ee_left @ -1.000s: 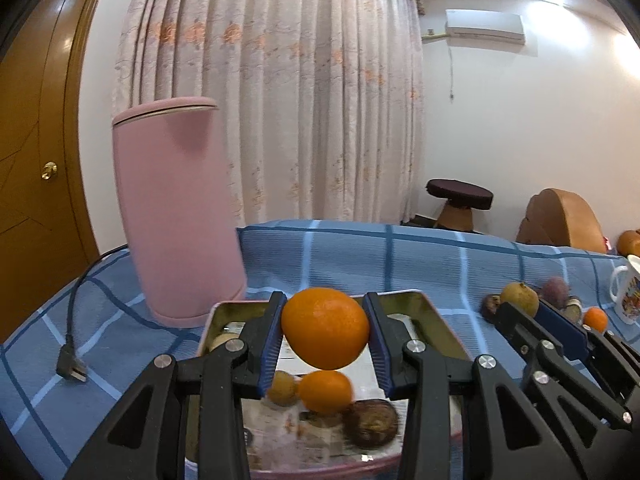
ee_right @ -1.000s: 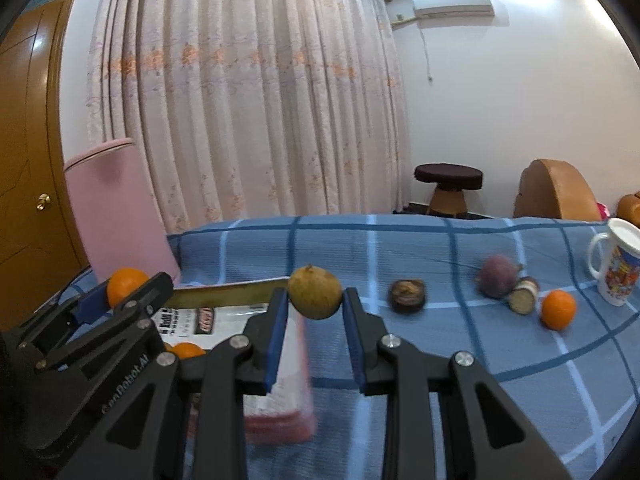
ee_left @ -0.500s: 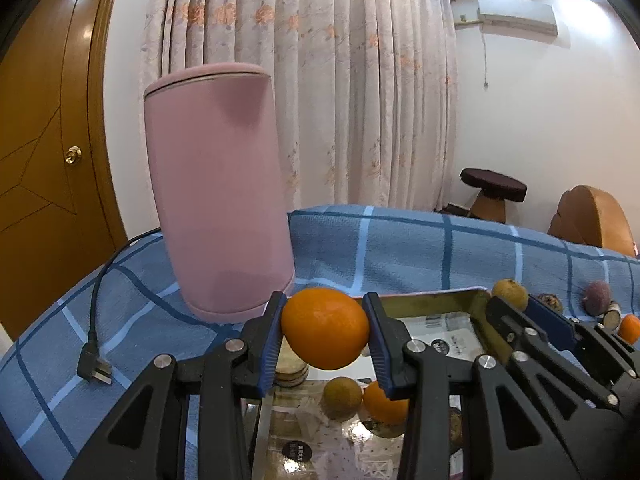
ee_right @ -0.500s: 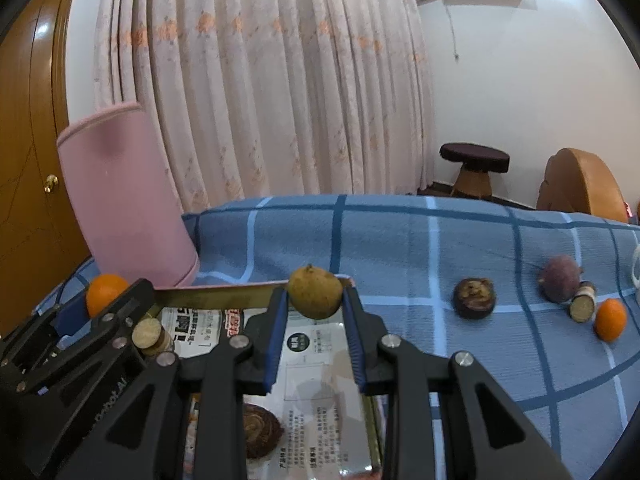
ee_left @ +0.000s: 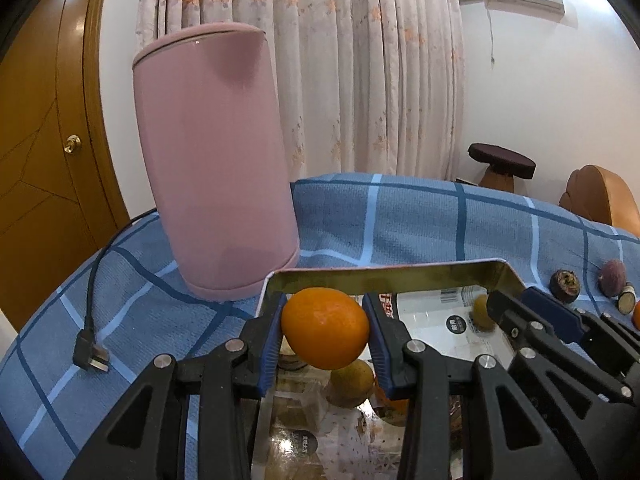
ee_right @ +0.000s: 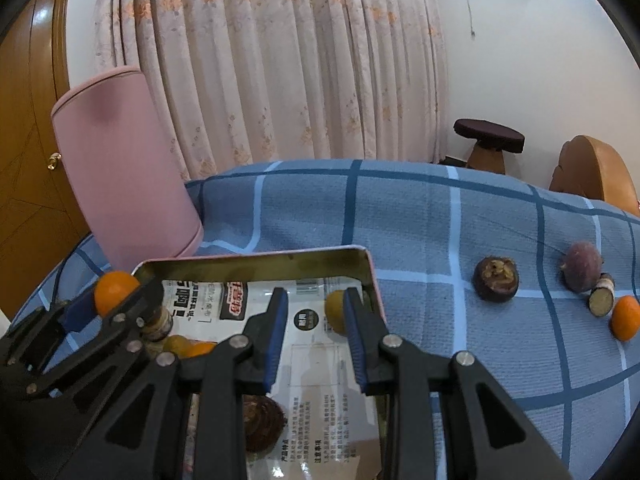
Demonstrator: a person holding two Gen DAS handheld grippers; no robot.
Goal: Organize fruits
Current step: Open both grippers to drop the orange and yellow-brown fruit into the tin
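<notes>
While both grippers hang over the tin tray, fruit is mid-sort.
Blue-padded left gripper (ee_left: 325, 330) clamps a smooth round orange (ee_left: 325, 328) above the shiny rectangular metal tray (ee_right: 256, 263). Right gripper (ee_right: 315, 312) stands parted, a dull yellow-brown fruit (ee_right: 335, 312) loose against its right pad. On the checked blue cloth (ee_right: 400, 216) lie four pieces: two dark rough fruits, one cut stub, one small orange (ee_right: 625, 318).

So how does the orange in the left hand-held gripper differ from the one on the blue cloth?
The gripped orange is clamped in the left hand-held gripper above the tray; the cloth orange lies loose, outside it, beside a cut piece. Both are round and orange.
</notes>
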